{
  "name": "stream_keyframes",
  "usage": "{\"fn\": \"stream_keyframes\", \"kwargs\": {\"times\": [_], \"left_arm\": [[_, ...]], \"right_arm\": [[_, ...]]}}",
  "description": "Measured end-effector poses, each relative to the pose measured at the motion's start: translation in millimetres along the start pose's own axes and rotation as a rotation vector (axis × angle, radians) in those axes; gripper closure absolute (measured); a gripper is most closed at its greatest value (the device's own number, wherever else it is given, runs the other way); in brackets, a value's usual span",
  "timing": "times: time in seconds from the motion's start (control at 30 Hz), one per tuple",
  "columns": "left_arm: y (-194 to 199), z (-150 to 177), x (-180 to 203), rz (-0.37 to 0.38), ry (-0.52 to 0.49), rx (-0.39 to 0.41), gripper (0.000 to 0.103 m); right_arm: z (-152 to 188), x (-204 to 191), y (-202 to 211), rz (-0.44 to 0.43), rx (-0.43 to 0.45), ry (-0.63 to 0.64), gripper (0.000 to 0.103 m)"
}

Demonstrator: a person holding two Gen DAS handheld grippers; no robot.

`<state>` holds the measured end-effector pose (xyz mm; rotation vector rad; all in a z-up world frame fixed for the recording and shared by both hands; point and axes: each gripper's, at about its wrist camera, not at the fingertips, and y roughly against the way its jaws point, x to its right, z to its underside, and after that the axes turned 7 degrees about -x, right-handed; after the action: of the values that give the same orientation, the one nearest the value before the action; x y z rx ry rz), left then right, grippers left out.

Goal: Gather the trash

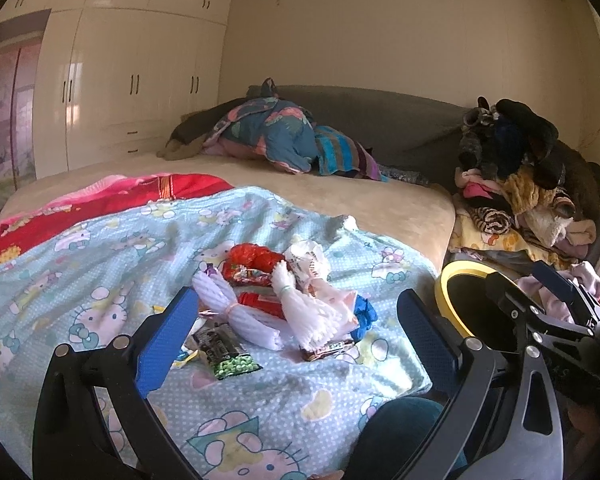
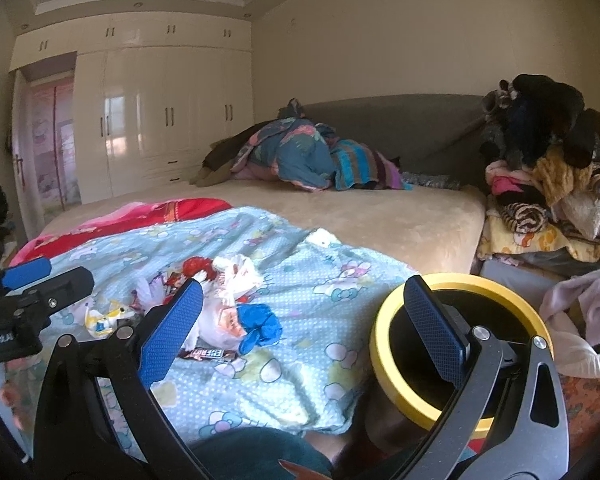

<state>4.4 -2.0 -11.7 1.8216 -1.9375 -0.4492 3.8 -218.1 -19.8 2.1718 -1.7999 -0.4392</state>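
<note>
Both claws hang spread and hold nothing: the left claw (image 1: 296,334) just before the trash pile (image 1: 284,300), the right claw (image 2: 300,328) to the pile's right, beside the yellow-rimmed bin (image 2: 384,344). The pile of wrappers, white foam nets and a blue glove (image 2: 260,328) lies on the light-blue cartoon-cat quilt (image 1: 100,280). Beyond the pile, bundled bedding (image 1: 276,136) sits against the grey headboard (image 1: 380,116).

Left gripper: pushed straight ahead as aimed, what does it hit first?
Probably the white foam netting in the trash pile on the blue blanket; left gripper is open, depth uncertain.
</note>
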Motion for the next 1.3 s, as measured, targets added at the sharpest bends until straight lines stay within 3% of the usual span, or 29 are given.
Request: {"fn": "stream_keyframes", "kwargs": {"times": [0.13,0.73,1.0,1.2,1.23,1.3], "left_arm": [[-5,-1,-15,-0.010,0.043,-0.007,0.006],[-32,2,-108,-0.206,0.193,-0.095,0.006],[-53,20,-138,-0.152,0.256,-0.181,0.006],[-73,32,-149,-0.107,0.300,-0.242,0.007],[-76,33,-152,-0.095,0.314,-0.251,0.010],[-83,35,-154,-0.084,0.323,-0.267,0.027]], "right_arm": [[-4,-11,-11,-0.037,-0.023,0.024,0.010],[-12,-81,-60,-0.204,-0.168,0.194,0.010],[-2,-120,-88,-0.260,-0.275,0.310,0.040],[4,-129,-118,-0.230,-0.357,0.341,0.043],[6,-130,-121,-0.226,-0.367,0.342,0.044],[10,-131,-127,-0.222,-0.385,0.351,0.058]]}}
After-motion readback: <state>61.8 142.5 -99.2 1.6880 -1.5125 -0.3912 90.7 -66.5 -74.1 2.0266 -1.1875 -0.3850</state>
